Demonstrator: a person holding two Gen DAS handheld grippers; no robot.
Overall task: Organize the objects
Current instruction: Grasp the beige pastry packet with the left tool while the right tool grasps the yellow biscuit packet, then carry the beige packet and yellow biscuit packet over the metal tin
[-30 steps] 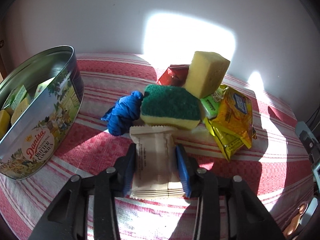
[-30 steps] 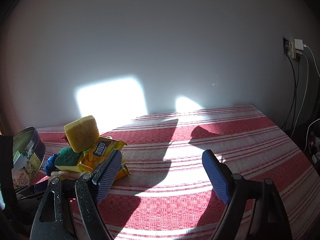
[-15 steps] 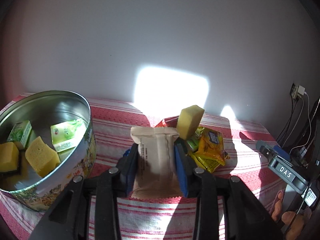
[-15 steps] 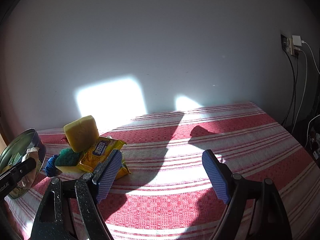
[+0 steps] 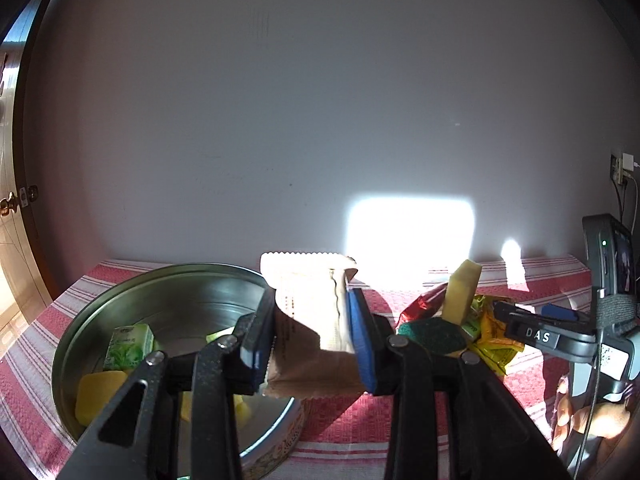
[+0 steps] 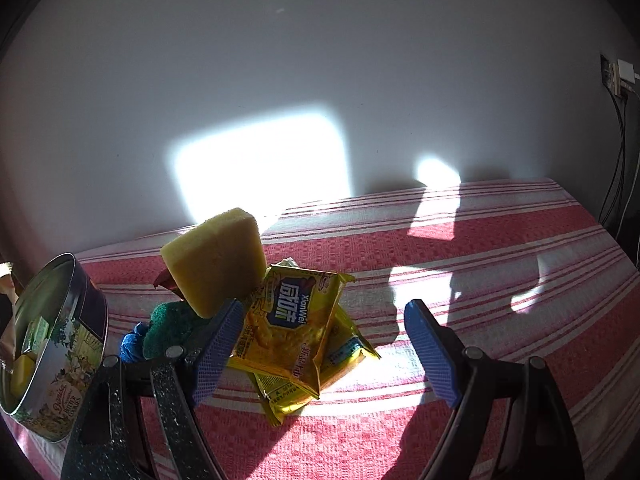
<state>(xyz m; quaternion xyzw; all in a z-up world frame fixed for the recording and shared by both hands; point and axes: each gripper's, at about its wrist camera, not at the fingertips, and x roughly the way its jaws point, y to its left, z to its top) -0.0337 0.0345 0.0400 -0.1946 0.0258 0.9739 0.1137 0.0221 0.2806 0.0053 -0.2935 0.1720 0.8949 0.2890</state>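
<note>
Left tongs (image 5: pixel 310 344) clamp a beige packet (image 5: pixel 308 320) above the near rim of the cookie tin (image 5: pixel 180 280), which already holds several items. Right tongs (image 6: pixel 324 352) stand apart, empty, over yellow packets (image 6: pixel 288 320). Beyond, the sponge pile (image 6: pixel 216 260) remains unsorted on the table (image 6: pixel 480 248).

"DAS" on right gripper (image 5: pixel 538 335); "XianWei" on yellow packet (image 6: pixel 294 322); seemingly "Butter Cookies" on tin (image 6: pixel 70 360)

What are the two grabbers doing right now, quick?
Left gripper: closed on the beige packet, held above the tin.
Right gripper: open, holding nothing.
</note>
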